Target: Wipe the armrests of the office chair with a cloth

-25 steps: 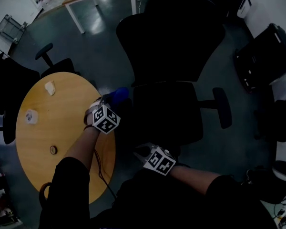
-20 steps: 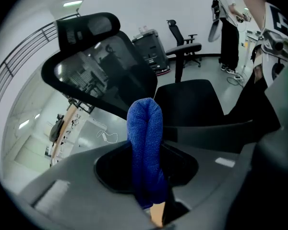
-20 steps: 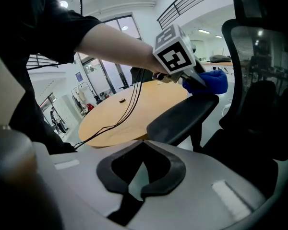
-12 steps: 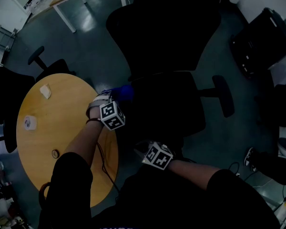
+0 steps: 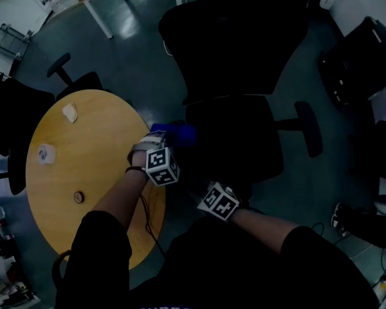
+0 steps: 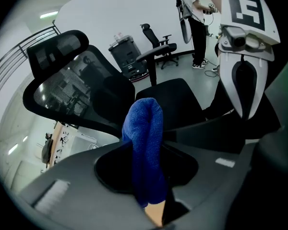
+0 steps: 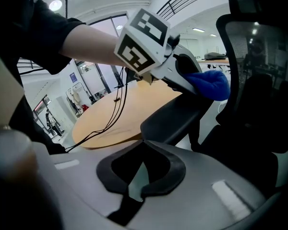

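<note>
The black office chair stands in the middle of the head view, its right armrest bare. My left gripper is shut on a blue cloth at the chair's left side. In the right gripper view the cloth rests on the far end of the left armrest, under the left gripper. In the left gripper view the cloth hangs folded between the jaws of the left gripper. My right gripper is shut and empty, low by the seat front.
A round wooden table sits close to the chair's left side, with paper scraps and cables on it. Another chair stands beyond it. A person and a further chair are far off by the wall.
The left gripper with the blue cloth has slid a little along the left armrest, toward me. The right gripper has stayed low by the seat front.
</note>
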{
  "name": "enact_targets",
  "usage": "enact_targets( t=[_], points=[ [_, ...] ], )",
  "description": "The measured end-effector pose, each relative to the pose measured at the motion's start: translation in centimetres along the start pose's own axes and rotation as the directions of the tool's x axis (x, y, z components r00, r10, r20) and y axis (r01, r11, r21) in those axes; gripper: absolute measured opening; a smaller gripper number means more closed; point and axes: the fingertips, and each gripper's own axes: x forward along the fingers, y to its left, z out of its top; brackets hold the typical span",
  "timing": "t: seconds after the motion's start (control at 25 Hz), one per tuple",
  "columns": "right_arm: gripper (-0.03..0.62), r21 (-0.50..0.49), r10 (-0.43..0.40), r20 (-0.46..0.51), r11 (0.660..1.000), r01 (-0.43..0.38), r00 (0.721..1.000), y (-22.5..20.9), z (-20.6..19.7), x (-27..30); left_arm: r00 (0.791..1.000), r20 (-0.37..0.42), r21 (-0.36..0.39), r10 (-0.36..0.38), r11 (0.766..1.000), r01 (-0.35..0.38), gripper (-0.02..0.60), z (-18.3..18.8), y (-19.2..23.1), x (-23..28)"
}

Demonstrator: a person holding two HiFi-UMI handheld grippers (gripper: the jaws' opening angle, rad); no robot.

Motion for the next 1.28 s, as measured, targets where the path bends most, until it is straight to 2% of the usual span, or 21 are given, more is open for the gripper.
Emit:
enact_targets(
  t=[0.28, 0.64, 0.96, 1.16, 1.28],
  points=[
    [0.005, -0.005, -0.013, -0.015, 1.000, 0.013, 1.000, 0.2, -0.2, 0.4, 0.999, 0.032, -0.085, -0.028, 0.996, 0.031, 0.126, 0.7, -4.9, -2.0],
    [0.005, -0.034, -0.030, -0.069, 0.999, 0.028, 0.997, 0.2, -1.3, 0.4, 0.996, 0.067, -0.213, -0.051, 0.975, 0.064, 0.126, 1.8, -11.0, -5.0],
    [0.005, -0.095, 0.026, -0.119, 0.995, -0.037, 0.993, 2.4, -2.5, -0.5, 0.995, 0.076, -0.264, -0.069, 0.961, 0.087, 0.126, 2.9, -14.9, -6.8],
    [0.005, -0.110, 0.064, -0.143, 0.991, -0.080, 0.988, 2.9, -3.6, -2.9, 0.986, 0.116, -0.323, -0.118, 0.934, 0.150, 0.127, 4.9, -17.8, -8.4],
    [0.005, -0.057, 0.045, -0.103, 0.997, -0.051, 0.994, 1.3, -4.2, -6.2, 0.971, 0.194, -0.409, -0.138, 0.888, 0.208, 0.127, 7.5, -19.0, -10.3]
  ],
)
